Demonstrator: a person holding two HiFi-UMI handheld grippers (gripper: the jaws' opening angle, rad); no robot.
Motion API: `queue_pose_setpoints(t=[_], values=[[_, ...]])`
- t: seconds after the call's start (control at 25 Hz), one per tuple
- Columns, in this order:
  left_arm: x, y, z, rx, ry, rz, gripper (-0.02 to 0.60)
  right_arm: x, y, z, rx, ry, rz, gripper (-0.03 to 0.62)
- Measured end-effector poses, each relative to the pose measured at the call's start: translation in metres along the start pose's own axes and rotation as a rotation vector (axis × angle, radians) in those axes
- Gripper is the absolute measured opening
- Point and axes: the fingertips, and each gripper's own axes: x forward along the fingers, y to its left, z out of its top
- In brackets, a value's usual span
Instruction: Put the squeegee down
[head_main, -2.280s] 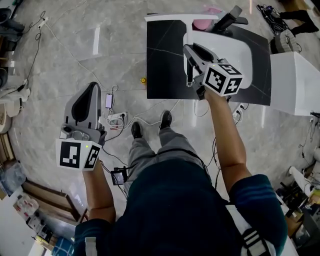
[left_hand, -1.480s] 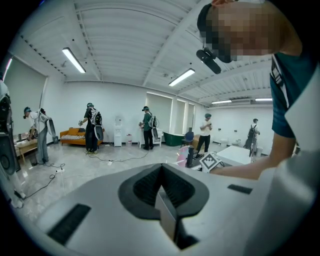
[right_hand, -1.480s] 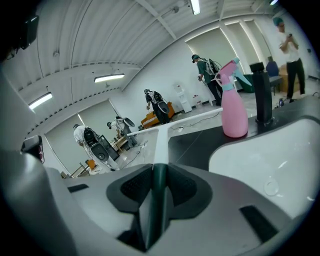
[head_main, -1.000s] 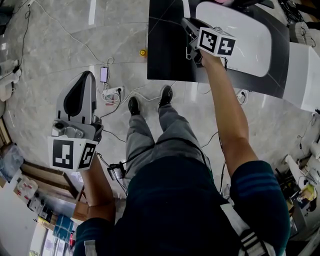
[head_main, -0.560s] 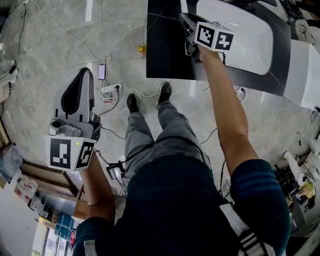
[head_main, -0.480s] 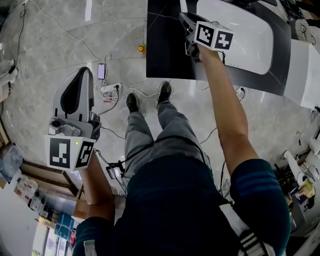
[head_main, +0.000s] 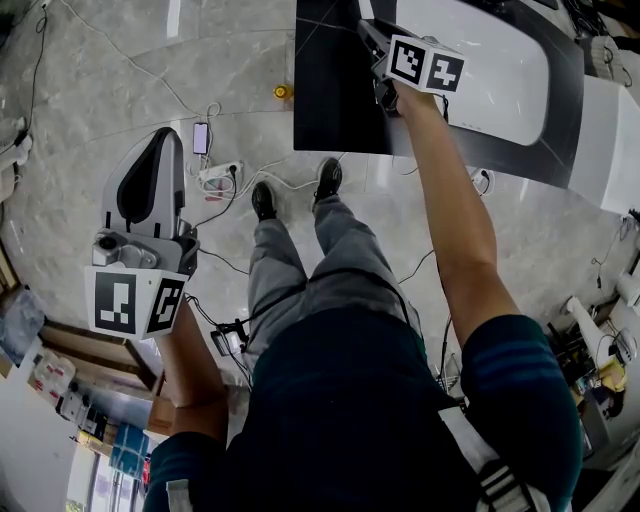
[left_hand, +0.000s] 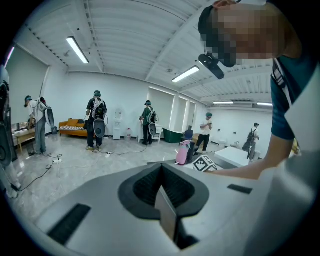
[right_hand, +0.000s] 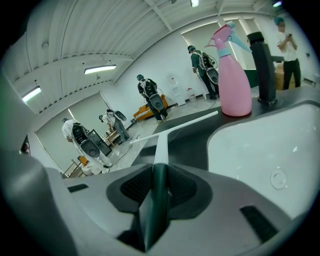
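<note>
On the right gripper the fingers are clamped on the dark green handle of the squeegee. Its white stem and blade reach out ahead of the fingertips over the dark counter, with the white sink to their right. On the left gripper the fingers are pressed together with nothing between them.

The squeegee, dark green handle and long white blade, is gripped by the right tool.

Squeegee handle end (inside claw) hidden
</note>
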Motion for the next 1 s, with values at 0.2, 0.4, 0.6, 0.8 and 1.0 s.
queue_pose_setpoints(t=[0.2,0.4,0.6,0.8,1.0], values=[[-0.003,0.003,0.002,0.005,-0.005,0.002,0.005,0.003,-0.005,-0.002,-0.007,0.005,-0.023,0.098],[-0.007,0.005,0.007,0.011,-0.013,-0.001,0.005,0.004,-0.009,-0.003,-0.01,0.016,-0.049,0.1],[-0.012,0.004,0.014,0.024,-0.027,-0.008,0.005,0.007,-0.011,-0.005,-0.004,0.036,-0.061,0.103],[-0.018,0.004,0.021,0.039,-0.044,-0.016,0.005,0.002,-0.011,0.003,0.006,0.016,-0.082,0.123],[-0.029,0.005,0.034,0.06,-0.074,-0.025,0.005,-0.023,-0.004,0.025,-0.013,-0.042,-0.115,0.129]])
